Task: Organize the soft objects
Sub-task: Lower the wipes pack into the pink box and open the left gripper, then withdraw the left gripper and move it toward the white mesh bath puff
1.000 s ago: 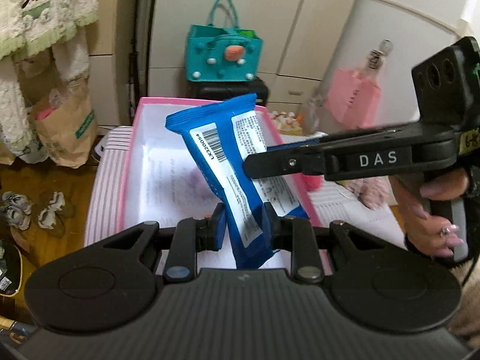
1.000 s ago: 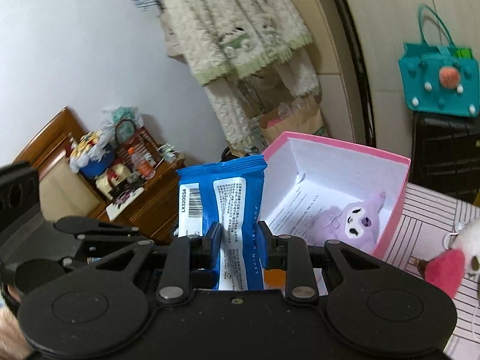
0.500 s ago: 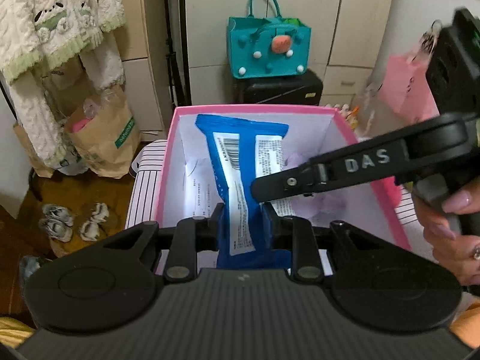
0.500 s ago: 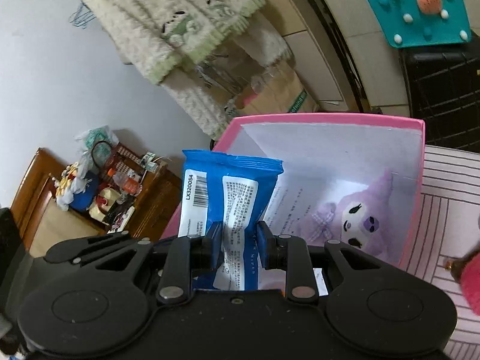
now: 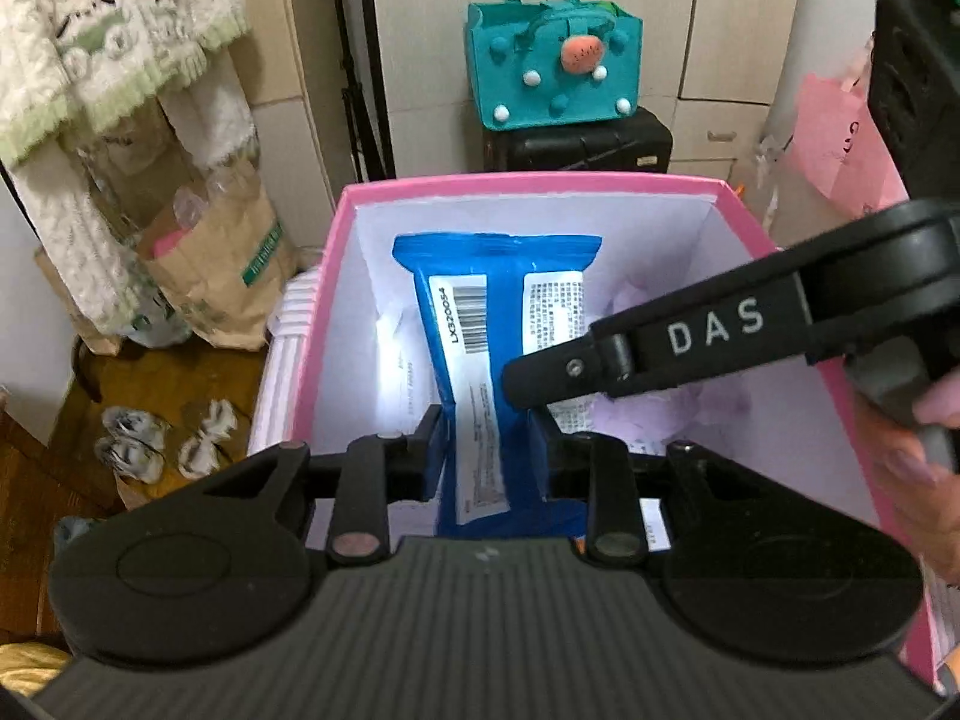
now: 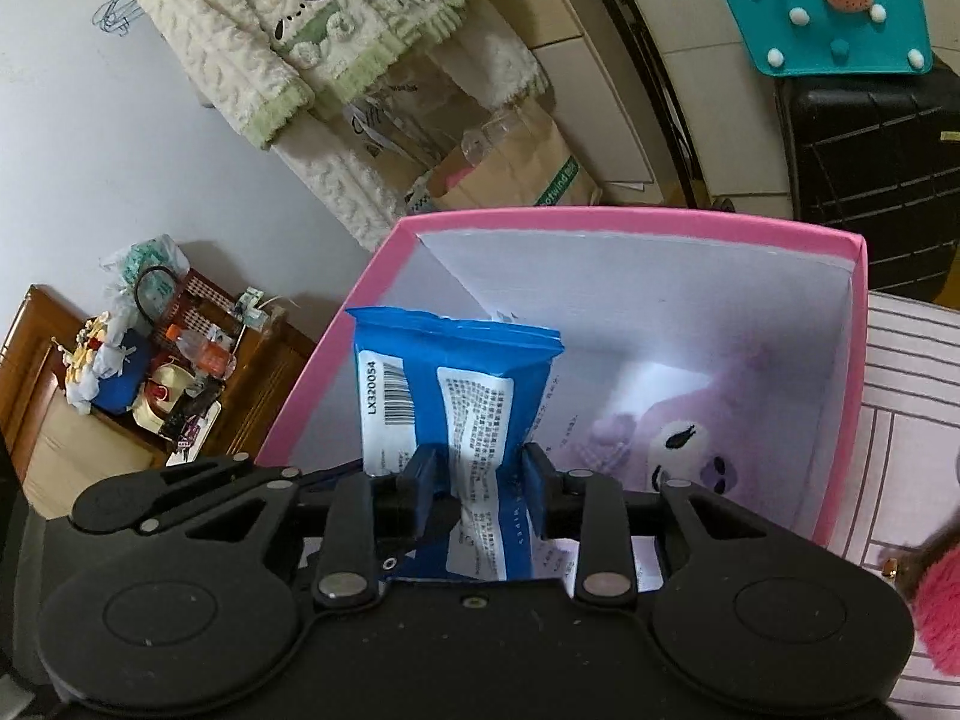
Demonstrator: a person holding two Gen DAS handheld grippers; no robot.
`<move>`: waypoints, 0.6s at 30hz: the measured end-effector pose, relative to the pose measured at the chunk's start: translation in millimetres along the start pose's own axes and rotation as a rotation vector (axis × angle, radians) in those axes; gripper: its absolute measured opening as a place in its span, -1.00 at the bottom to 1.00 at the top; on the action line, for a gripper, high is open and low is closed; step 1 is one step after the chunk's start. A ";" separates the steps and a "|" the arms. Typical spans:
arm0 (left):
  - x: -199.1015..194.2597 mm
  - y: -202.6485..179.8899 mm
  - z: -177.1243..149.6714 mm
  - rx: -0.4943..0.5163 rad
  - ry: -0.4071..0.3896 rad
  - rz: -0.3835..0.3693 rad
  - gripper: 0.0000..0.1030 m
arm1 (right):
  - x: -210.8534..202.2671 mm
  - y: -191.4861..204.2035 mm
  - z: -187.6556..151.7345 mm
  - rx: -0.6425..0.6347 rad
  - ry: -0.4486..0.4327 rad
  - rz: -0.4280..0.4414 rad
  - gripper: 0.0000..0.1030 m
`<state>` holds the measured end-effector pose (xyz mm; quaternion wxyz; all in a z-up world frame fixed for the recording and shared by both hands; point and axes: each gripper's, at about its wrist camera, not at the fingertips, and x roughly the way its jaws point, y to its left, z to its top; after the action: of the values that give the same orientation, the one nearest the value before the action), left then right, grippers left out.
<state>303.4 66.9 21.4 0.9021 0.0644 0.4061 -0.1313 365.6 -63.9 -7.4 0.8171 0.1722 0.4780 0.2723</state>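
Note:
A blue wipes pack (image 5: 492, 324) with a white barcode label is gripped by both grippers inside the pink box (image 5: 540, 183). My left gripper (image 5: 489, 450) is shut on its lower end. My right gripper (image 6: 474, 483) is shut on the same pack (image 6: 444, 396), and its arm crosses the left wrist view from the right. A purple plush toy (image 6: 684, 450) lies on the box floor, right of the pack.
The pink box (image 6: 630, 219) stands on a striped cloth (image 6: 900, 420). A pink fluffy toy (image 6: 939, 606) lies right of the box. A teal felt bag (image 5: 555, 66) on a black case stands behind. A paper bag (image 5: 222, 264) and shoes are on the floor at left.
Both grippers have carried the blue pack forward and down, from above the box's near edge into the pink box. Both stay shut on it.

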 end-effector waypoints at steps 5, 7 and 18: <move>-27.8 -3.5 -6.7 0.067 -0.080 0.076 -0.14 | -18.6 4.6 -6.7 -0.057 -0.043 -0.054 -0.28; -41.0 -3.3 -9.1 0.082 -0.099 0.082 -0.14 | -27.0 6.5 -10.6 -0.067 -0.040 -0.045 -0.28; -109.8 -13.8 -31.7 0.110 -0.110 -0.020 -0.04 | -88.3 46.5 -56.3 -0.263 -0.067 -0.094 -0.27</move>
<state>207.0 81.0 82.6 0.9168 0.1024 0.3487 -0.1654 268.5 -79.7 51.2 0.8600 0.0502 0.4182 0.2881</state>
